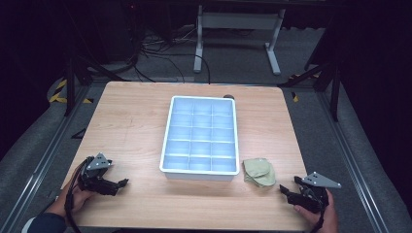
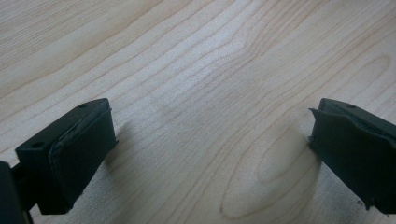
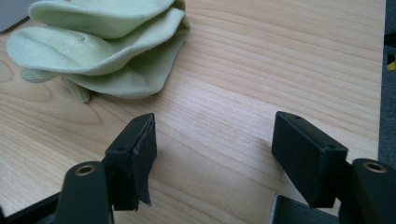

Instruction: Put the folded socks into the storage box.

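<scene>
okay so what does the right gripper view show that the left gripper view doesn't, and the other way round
Right gripper view alone: a pile of pale green folded cloth on the table beyond the right gripper, a grey corner of the divided tray at the top left, and the table's edge with dark floor at the right.

Left gripper view alone: nothing extra, just bare wood with a looping grain ring between the jaws of the left gripper.

Both: the light wooden table and two black jaws standing wide apart with nothing between them.
</scene>
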